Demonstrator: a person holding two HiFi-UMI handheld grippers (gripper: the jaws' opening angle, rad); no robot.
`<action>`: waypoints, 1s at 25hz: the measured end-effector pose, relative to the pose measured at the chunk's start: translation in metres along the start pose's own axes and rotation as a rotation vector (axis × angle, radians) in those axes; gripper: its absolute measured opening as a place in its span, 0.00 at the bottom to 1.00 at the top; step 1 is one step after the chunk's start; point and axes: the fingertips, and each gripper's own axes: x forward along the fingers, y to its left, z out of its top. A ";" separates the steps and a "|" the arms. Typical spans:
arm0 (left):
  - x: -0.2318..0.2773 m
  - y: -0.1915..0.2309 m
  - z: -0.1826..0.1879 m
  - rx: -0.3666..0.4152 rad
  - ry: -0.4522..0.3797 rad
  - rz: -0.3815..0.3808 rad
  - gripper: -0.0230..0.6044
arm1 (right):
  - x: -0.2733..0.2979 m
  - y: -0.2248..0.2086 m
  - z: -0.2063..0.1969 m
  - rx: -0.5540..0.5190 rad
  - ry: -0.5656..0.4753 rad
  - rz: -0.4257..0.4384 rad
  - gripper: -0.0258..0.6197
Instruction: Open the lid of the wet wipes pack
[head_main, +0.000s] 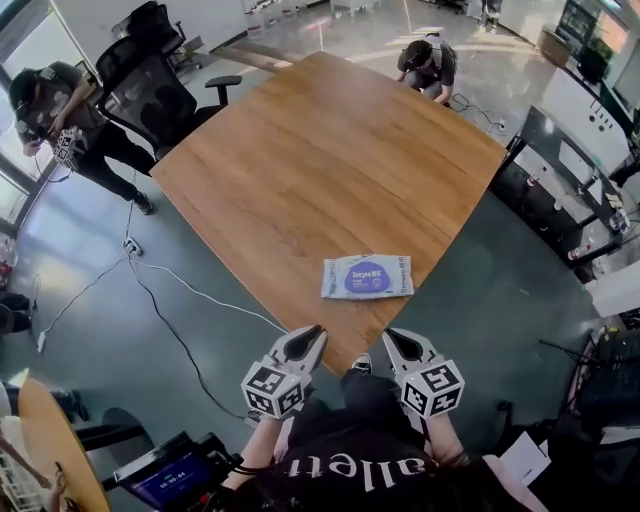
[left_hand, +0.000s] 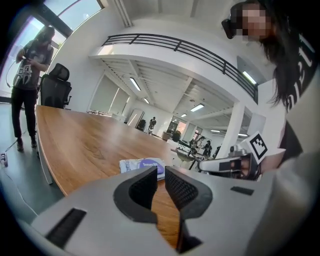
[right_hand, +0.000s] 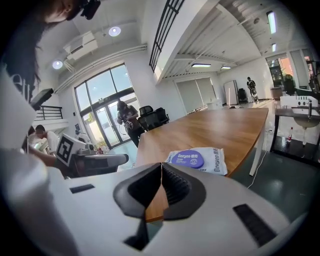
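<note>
Wipes pack (head_main: 367, 277) lies ahead of left gripper (head_main: 314, 332) and right gripper (head_main: 391, 336), untouched.

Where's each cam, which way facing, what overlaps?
Head view: on the head, steeply down at table, wet wipes pack, left gripper, right gripper, own torso.
Left gripper view: on that gripper, along shut jaws toward the wet wipes pack; right gripper at right.
Right gripper view: likewise; left gripper at left.
Shared: all show the wet wipes pack.

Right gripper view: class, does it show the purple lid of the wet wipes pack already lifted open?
No, the purple lid lies flat and closed against the top of the wet wipes pack.
</note>
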 end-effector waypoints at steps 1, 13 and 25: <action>0.008 0.004 -0.001 0.003 0.012 0.016 0.09 | 0.004 -0.008 0.001 -0.001 0.008 0.016 0.06; 0.076 0.027 -0.023 0.126 0.181 0.064 0.10 | 0.044 -0.056 -0.017 -0.095 0.116 0.181 0.06; 0.131 0.066 -0.036 0.276 0.346 0.012 0.30 | 0.065 -0.068 -0.013 -0.167 0.170 0.233 0.06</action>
